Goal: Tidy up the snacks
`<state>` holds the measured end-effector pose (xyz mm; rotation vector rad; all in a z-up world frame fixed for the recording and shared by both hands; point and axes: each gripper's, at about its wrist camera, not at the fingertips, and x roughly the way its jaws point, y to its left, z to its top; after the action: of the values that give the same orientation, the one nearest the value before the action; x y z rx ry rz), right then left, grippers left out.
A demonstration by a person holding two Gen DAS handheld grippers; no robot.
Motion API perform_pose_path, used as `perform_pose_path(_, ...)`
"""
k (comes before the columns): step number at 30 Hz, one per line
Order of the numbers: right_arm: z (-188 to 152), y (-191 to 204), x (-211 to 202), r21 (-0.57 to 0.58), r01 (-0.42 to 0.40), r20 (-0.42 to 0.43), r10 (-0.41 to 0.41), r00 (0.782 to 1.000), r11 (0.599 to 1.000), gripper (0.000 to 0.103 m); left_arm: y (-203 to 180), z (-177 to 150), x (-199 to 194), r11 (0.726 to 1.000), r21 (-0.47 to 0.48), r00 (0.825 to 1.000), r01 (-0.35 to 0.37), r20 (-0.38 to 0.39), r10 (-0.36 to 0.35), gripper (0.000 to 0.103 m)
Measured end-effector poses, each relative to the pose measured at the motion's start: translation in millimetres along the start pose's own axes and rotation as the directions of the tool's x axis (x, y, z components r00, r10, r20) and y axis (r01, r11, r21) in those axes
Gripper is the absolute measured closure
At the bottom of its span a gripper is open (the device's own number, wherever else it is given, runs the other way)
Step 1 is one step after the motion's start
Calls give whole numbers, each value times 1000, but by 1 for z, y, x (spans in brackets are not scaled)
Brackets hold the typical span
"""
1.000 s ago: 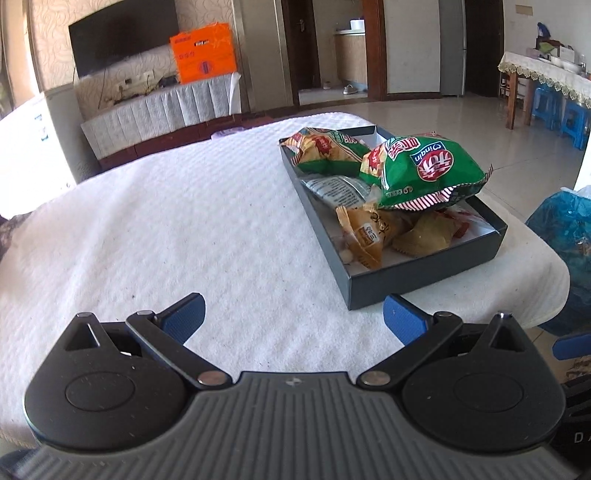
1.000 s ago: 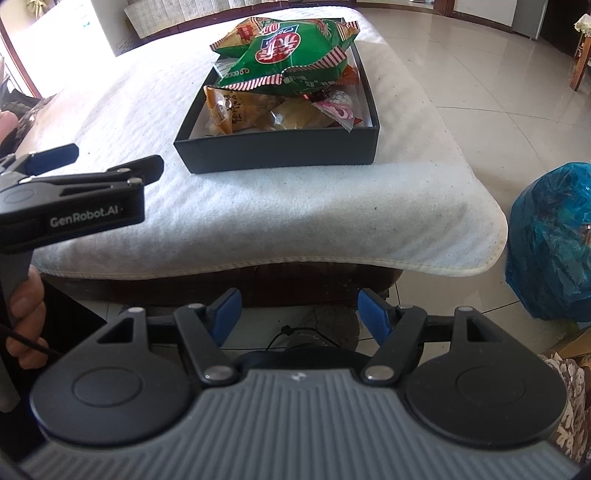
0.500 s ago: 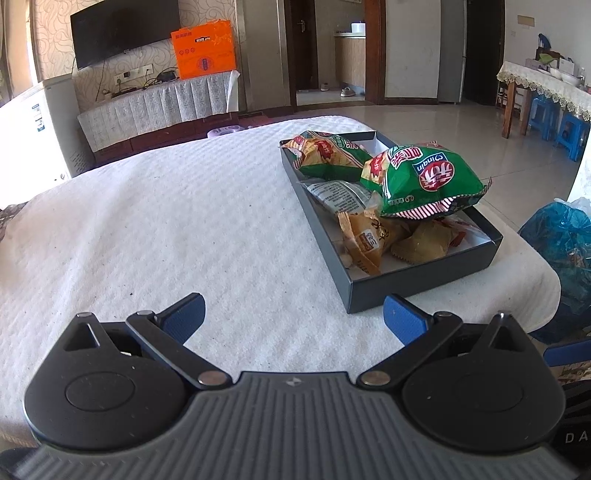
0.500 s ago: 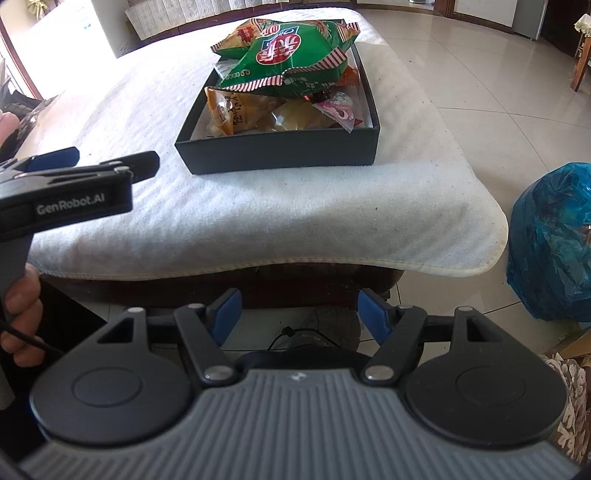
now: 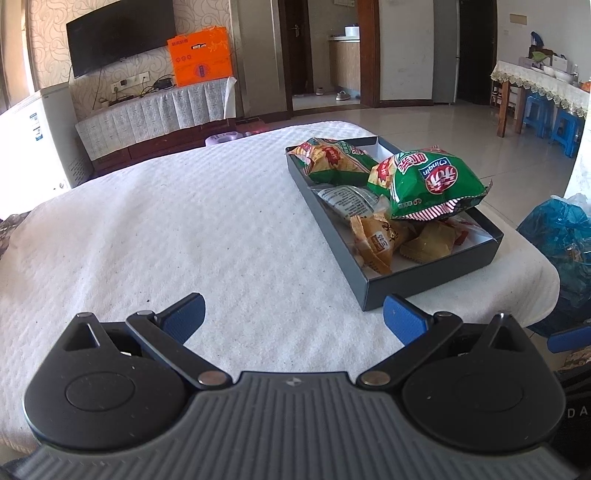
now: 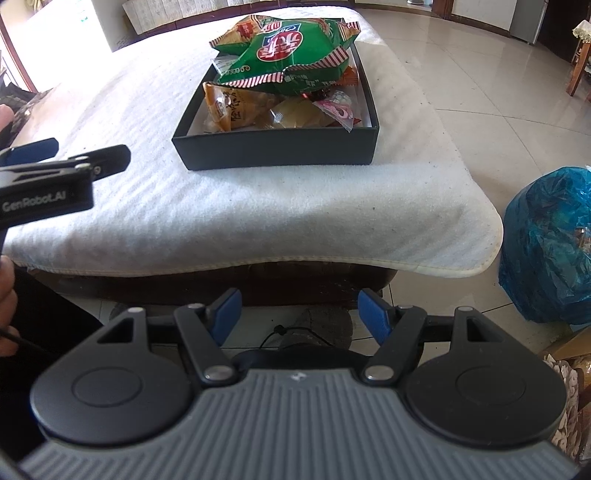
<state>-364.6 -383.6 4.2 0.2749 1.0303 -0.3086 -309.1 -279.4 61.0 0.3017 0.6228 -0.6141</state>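
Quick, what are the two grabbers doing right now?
Left gripper: open, holding nothing.
Right gripper: open, holding nothing.

Pale glossy tile floor (image 5: 424, 122). Patterned wallpaper (image 5: 48, 44) behind wall-mounted TV (image 5: 120, 35); orange box (image 5: 201, 57) on covered low cabinet (image 5: 155, 114). Dark wood doorways (image 5: 369, 51). Lace-covered side table (image 5: 543, 83), blue stools (image 5: 563, 127). Bright daylight from left.
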Motion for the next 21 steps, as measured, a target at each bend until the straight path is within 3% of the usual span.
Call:
perform_pose_path(12,0,1,1,-4,12,-7,-12,1000,1000,31,-3,-4,-17,993,94,997,65,30,-68,0)
perform_pose_path(21,-1,3,1,-13,23,-12,-23,1000,1000,31,-2,-7,-21,989,124,997,74,20,-77,0)
